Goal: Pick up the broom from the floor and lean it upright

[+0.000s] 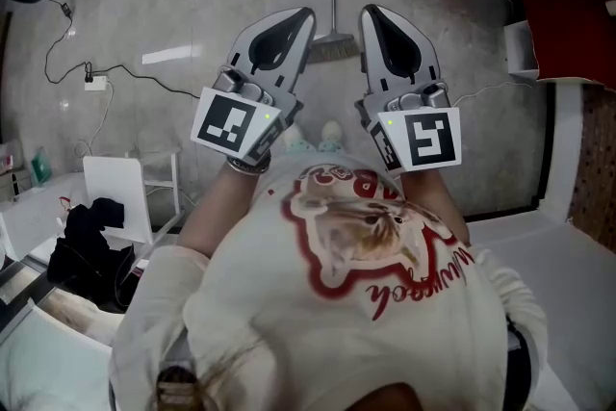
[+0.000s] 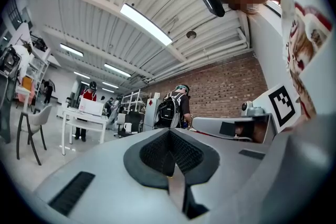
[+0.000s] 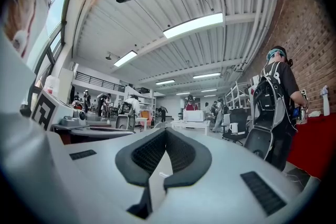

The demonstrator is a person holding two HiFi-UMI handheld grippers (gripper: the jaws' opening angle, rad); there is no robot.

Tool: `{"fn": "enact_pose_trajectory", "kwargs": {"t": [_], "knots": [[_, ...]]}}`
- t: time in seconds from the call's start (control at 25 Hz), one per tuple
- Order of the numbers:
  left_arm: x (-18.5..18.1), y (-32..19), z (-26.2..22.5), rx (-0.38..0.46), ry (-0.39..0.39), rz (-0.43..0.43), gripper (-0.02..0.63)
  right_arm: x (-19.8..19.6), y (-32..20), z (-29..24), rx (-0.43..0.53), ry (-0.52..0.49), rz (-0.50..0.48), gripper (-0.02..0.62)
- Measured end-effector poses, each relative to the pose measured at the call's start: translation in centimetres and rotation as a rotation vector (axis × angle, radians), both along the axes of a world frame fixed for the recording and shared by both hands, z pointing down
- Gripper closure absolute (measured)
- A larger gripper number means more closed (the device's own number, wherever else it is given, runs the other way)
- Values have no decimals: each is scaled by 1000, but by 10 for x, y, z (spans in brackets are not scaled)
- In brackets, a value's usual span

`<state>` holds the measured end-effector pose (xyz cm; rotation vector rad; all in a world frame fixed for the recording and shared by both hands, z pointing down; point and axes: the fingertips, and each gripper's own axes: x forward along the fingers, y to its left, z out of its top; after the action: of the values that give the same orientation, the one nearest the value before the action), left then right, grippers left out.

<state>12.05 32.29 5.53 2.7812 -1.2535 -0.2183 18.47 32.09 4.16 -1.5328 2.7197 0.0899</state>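
Closest to the lens is a white sweatshirt (image 1: 289, 322) of soft knit, printed with a red looping design and red lettering, filling the lower half of the head view. Beyond it, both arms hold smooth grey plastic tools side by side, each carrying a cube with black-and-white square markers.

Seen from above, the left tongs (image 1: 304, 18) taper to a rounded point. In the left gripper view, the left tongs (image 2: 169, 132) are pressed together: the dark ribbed pads meet in a closed seam with nothing between them. The right tongs (image 1: 373, 16) mirror that shape, and in their own view the right tongs (image 3: 165, 132) are likewise pressed together and empty, the dotted pads touching along the centre line.

The broom (image 1: 334, 47) lies on the floor (image 1: 192, 5) at the upper middle of the head view. Its thin straight handle runs up towards the top edge, and its pale, fan-shaped bristle head shows in the gap between the two tips. Neither tool touches it. The floor is grey, mottled and glossy, with bright reflections.
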Motion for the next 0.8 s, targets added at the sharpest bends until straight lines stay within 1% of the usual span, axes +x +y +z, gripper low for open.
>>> {"fn": "enact_pose_trajectory", "kwargs": {"t": [0.24, 0.4, 0.6, 0.72, 0.8], "knots": [[-3, -9, 1, -2, 7, 10, 586, 2, -9, 1, -2, -18, 23, 571], [-17, -5, 4, 1, -5, 28, 586, -12, -8, 0, 3, -22, 38, 571], [-34, -4, 11, -4, 6, 33, 586, -25, -1, 4, 20, -28, 62, 571], [-41, -11, 20, -38, 7, 26, 586, -31, -1, 15, 11, 2, 62, 571], [-43, -16, 28, -64, 1, 21, 586, -30, -5, 21, -5, -1, 65, 571]]}}
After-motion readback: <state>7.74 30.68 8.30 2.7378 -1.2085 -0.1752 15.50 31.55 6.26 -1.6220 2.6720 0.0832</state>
